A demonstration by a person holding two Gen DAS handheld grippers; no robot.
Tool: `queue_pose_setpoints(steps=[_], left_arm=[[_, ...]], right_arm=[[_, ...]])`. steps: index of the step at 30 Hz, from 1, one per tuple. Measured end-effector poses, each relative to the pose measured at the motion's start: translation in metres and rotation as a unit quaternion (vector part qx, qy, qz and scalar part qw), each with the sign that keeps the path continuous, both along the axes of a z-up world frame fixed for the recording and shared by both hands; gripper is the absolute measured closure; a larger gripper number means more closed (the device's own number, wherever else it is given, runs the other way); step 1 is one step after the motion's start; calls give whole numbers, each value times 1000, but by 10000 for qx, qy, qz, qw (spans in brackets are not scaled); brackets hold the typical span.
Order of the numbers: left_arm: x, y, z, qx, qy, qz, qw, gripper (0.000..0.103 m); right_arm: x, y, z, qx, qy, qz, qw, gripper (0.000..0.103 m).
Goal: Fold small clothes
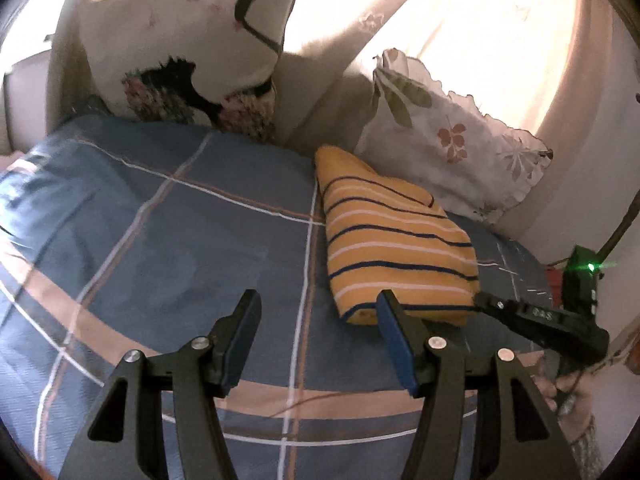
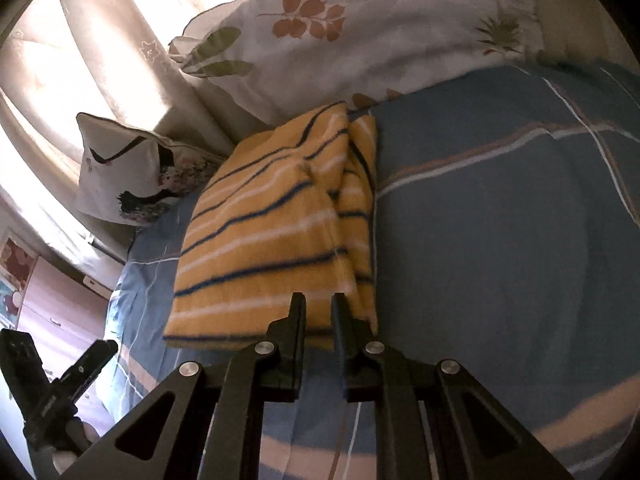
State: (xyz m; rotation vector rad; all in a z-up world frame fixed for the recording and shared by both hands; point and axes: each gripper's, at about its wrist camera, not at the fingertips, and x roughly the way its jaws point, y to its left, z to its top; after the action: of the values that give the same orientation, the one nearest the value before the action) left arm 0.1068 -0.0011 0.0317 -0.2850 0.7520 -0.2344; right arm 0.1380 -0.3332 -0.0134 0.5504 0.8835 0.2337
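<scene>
A folded yellow garment (image 1: 392,240) (image 2: 272,232) with navy and white stripes lies flat on the blue checked bedspread (image 1: 160,220) (image 2: 500,220), its far end against a pillow. My left gripper (image 1: 319,300) is open to the left of the garment's near end, and its right finger overlaps that edge in the picture. Nothing sits between its fingers. My right gripper (image 2: 318,300) hovers over the garment's near edge, jaws a narrow slit apart and pinching no cloth. In the left wrist view the right gripper (image 1: 486,300) points at the garment's near right corner.
A leaf-print pillow (image 1: 452,140) (image 2: 360,32) leans behind the garment. A cream cushion with a dark bird print (image 1: 192,52) (image 2: 116,176) stands at the head of the bed before sunlit curtains (image 1: 460,20). A person's hand (image 1: 560,392) holds the right gripper's handle.
</scene>
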Motion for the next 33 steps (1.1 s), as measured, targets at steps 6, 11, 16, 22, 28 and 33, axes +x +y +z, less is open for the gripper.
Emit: queue_pose_setpoints(steps=[6,11,16,22,28,33], left_arm=[[-34,-3,24,625,-831,361,9939,32],[-74,-10,51,1184,-1832,914,9716,2],[-92,-7,57,1253,-1895,1397,9638,1],[-97,-7,43,893,-1612,1322,9740,0],[-93,-25,28,1342,-1292,1125,9760,0],[-86,-35,15,1440,-944,845,9814,0]], right_arm=[[-58,6,19,-84,-637,-283,9975,68],[-101,22,45,-978,-1361,-848,9822,49],[-129,21,58,-770,-1501,-875,9818,48],[-138,34,45,-885,-1073,-541,9888,48],[-136,44,26,-937,-740,-483,9917,46],[-133,47,17,-1037,-649,-493,9913,46]])
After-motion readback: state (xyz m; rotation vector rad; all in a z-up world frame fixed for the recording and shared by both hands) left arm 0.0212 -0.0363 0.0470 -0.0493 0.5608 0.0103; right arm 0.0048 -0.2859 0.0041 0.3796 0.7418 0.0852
